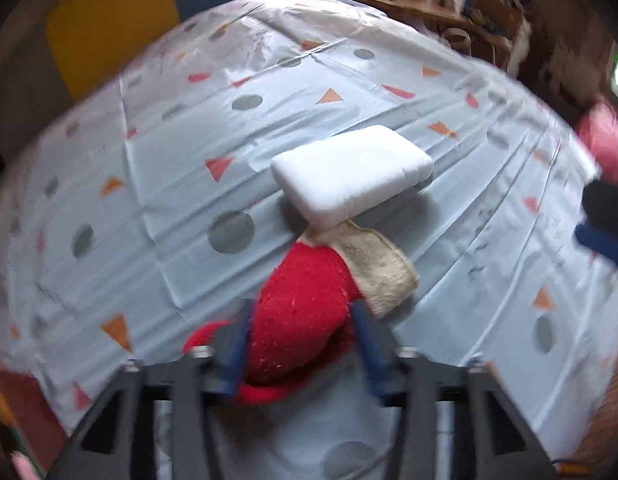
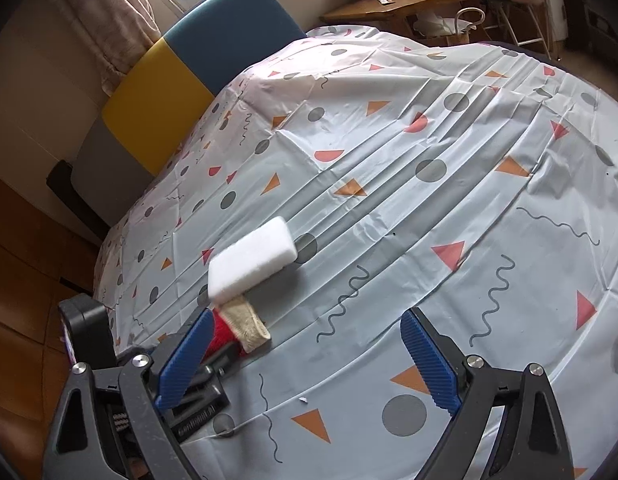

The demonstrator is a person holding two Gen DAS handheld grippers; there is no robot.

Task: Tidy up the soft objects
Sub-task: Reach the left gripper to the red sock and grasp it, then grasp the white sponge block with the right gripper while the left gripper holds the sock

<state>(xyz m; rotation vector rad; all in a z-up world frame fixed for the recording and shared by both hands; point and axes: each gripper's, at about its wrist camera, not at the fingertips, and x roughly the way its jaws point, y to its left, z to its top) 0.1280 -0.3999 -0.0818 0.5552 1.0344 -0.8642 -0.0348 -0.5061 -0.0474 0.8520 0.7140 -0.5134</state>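
A red sock (image 1: 305,312) with a beige cuff (image 1: 383,268) lies on the patterned tablecloth (image 1: 169,208). My left gripper (image 1: 303,344) is shut on the sock's red part, and the fabric fills the gap between the blue pads. A white foam block (image 1: 351,174) rests just beyond, one corner over the cuff. In the right wrist view the block (image 2: 253,260), the cuff (image 2: 249,322) and the sock (image 2: 223,330) sit at the lower left. My right gripper (image 2: 307,360) stands wide open to the right of them, above bare cloth with nothing between its fingers.
A chair with a yellow and blue back (image 2: 189,64) stands at the table's far side. A wooden desk (image 2: 405,0) with clutter is at the back right. Something pink (image 1: 601,140) shows at the right edge. Wooden floor (image 2: 25,280) lies left of the table.
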